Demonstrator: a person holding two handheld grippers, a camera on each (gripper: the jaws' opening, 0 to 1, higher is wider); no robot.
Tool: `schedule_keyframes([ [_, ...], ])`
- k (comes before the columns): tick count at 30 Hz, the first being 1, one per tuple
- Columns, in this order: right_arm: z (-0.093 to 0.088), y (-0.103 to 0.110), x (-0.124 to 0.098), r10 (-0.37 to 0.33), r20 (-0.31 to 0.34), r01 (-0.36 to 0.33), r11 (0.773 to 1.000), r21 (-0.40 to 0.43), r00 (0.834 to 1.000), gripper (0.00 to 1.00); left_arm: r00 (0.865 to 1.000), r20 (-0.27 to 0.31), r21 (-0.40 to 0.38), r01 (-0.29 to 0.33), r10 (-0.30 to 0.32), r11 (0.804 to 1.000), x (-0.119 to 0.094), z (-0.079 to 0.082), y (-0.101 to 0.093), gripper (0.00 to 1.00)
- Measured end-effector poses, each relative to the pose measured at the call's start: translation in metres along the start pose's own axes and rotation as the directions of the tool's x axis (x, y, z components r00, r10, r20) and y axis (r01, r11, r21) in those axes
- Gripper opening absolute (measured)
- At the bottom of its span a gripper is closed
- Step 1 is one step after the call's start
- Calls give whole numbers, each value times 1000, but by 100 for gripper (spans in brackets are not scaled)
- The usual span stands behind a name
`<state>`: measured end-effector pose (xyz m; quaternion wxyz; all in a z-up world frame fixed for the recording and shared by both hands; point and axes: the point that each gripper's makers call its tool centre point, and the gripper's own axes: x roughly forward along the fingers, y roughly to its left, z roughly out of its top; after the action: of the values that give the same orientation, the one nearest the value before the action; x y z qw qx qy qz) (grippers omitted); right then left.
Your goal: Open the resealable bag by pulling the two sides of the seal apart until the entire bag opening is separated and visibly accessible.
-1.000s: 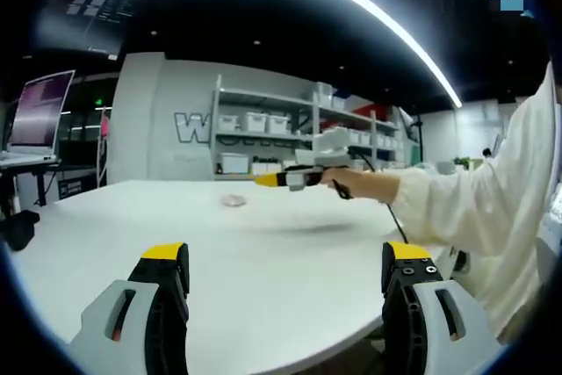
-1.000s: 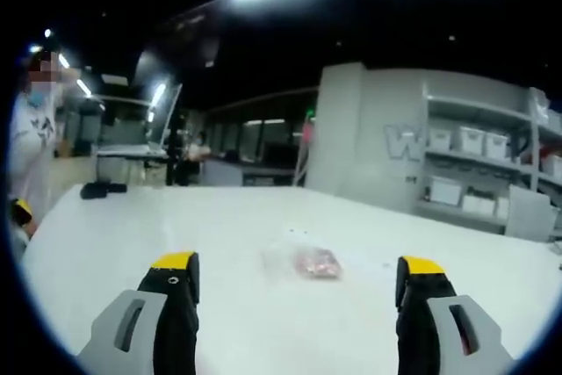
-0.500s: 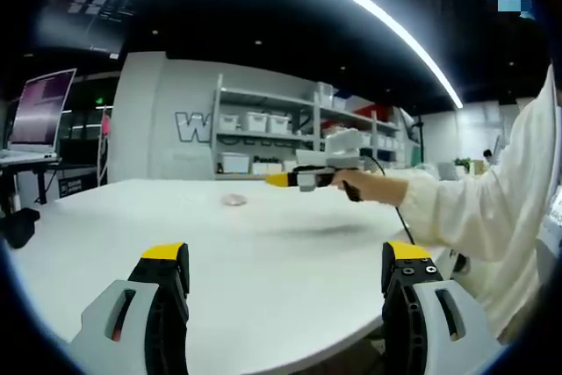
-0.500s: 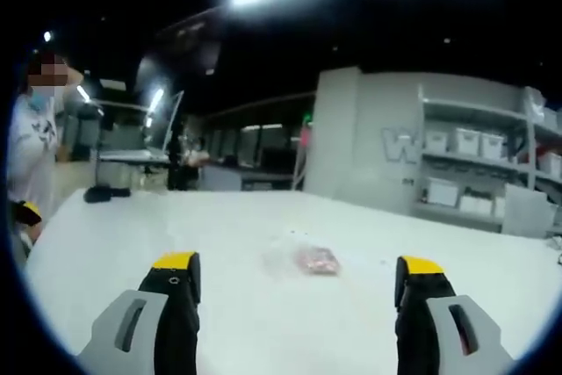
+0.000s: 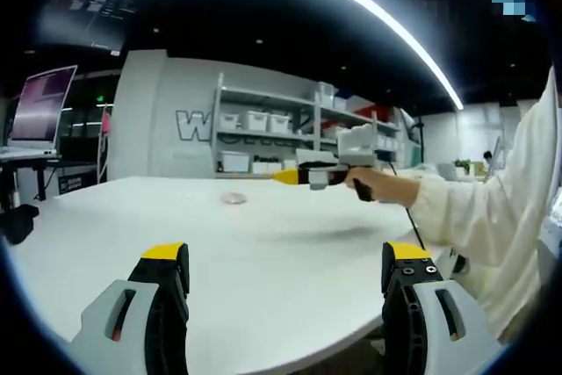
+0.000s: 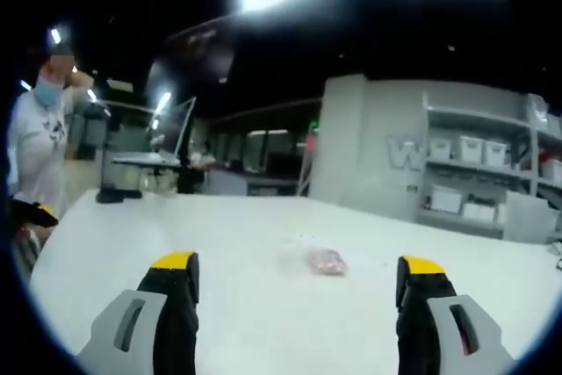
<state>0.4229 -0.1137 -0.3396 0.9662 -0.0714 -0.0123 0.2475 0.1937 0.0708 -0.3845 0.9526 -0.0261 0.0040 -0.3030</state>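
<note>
A small clear resealable bag (image 6: 322,262) with pinkish contents lies flat on the white table (image 6: 237,243), ahead of my right gripper (image 6: 299,283), whose jaws stand wide open and empty well short of it. In the left gripper view the same bag (image 5: 234,200) is a small spot far across the table (image 5: 263,252). My left gripper (image 5: 285,268) is open near the table's front edge, holding nothing. The right gripper (image 5: 303,176) comes in from the right in a person's hand, hovering above the table.
Shelving with white bins (image 5: 263,138) stands beyond the table against a grey wall. A monitor (image 5: 39,110) and a dark object (image 5: 16,221) sit at the left. A person (image 6: 39,142) stands at the table's far left. A white sleeve (image 5: 492,208) reaches in from the right.
In the left gripper view the right gripper has drawn back to the right. The right gripper view has tilted slightly; the bag sits a little farther ahead. Both grippers stay open.
</note>
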Motion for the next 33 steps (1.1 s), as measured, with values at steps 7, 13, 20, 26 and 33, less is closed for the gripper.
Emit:
schedule_keyframes([
  [7,4,4,-13,-4,18,4,1000,-6,1000,93,1000,1,-2,-2,2,1000,1,0,1,89],
  [13,5,5,-16,-3,28,4,1000,-3,1000,92,1000,-1,-2,-1,1,1000,3,-1,0,89],
  [20,5,9,-26,-3,29,3,1000,3,1000,92,1000,-2,0,-1,1,1000,4,0,0,89],
  [26,5,13,-37,0,31,0,1000,2,1000,92,1000,-6,-3,3,-3,1000,8,-2,0,89],
  [33,4,17,-53,-7,42,6,1000,8,999,92,1000,-10,-6,8,-8,1000,9,-3,-1,89],
])
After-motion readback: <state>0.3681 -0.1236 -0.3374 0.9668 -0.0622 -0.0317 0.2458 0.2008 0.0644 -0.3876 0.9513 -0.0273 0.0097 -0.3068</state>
